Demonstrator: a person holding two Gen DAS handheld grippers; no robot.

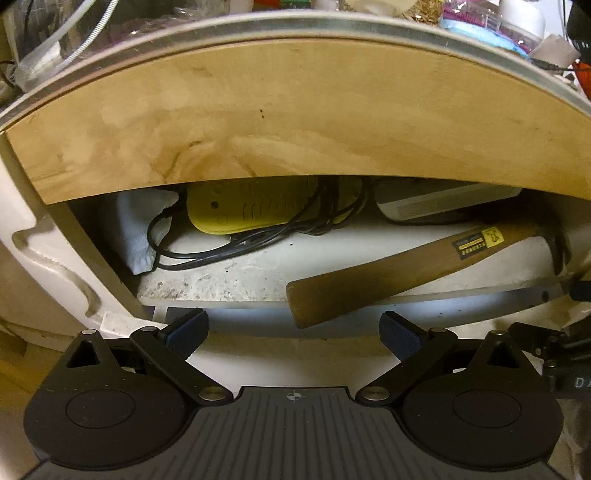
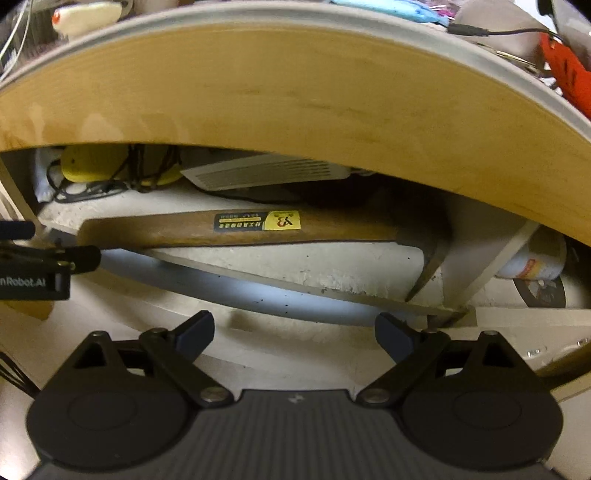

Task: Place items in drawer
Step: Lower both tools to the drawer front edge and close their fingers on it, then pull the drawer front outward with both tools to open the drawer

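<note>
A drawer [image 1: 221, 280] stands pulled out under a wooden desk apron [image 1: 295, 122]; it also shows in the right wrist view [image 2: 332, 269]. A wooden-handled hammer [image 1: 399, 273] with a yellow and black label lies across the drawer, handle end over the front edge; in the right wrist view [image 2: 258, 229] its metal head is at the right. My left gripper [image 1: 293, 332] is open and empty just in front of the handle end. My right gripper [image 2: 294, 334] is open and empty before the drawer front.
In the drawer lie a yellow device [image 1: 258, 206] wrapped in black cable, a white cloth [image 1: 136, 229] and a white vented box [image 2: 266, 173]. A neighbouring compartment at right holds a white can [image 2: 535, 262]. Clutter sits on the desktop [image 1: 498, 22] above.
</note>
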